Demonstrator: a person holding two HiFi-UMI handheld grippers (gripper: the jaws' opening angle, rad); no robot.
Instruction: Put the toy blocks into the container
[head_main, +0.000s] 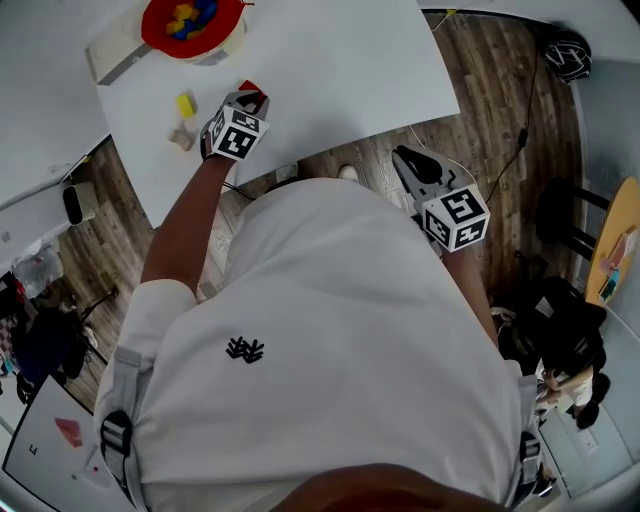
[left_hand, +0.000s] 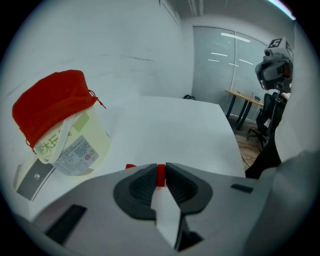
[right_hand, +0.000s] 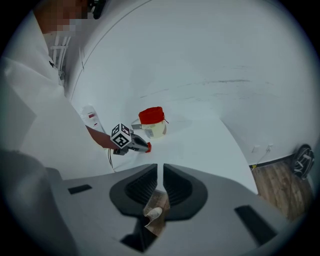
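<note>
A small red block (left_hand: 160, 175) sits pinched between the jaws of my left gripper (head_main: 250, 102), low over the white table (head_main: 340, 70). The block (head_main: 250, 89) shows red at the gripper's tip in the head view. Ahead and to the left stands the container (left_hand: 75, 142), a pale tub lined with red cloth (left_hand: 52, 102); several coloured blocks (head_main: 190, 18) lie inside it. A yellow block (head_main: 186, 104) and a tan block (head_main: 181, 138) lie on the table left of the gripper. My right gripper (head_main: 405, 162) hangs off the table's near edge, jaws together and empty (right_hand: 160, 170).
A pale box (head_main: 115, 52) leans against the container's left side. The table's near edge runs diagonally just in front of my body. Wooden floor (head_main: 500, 90), a black object (head_main: 567, 55) and chairs (head_main: 570, 220) are to the right.
</note>
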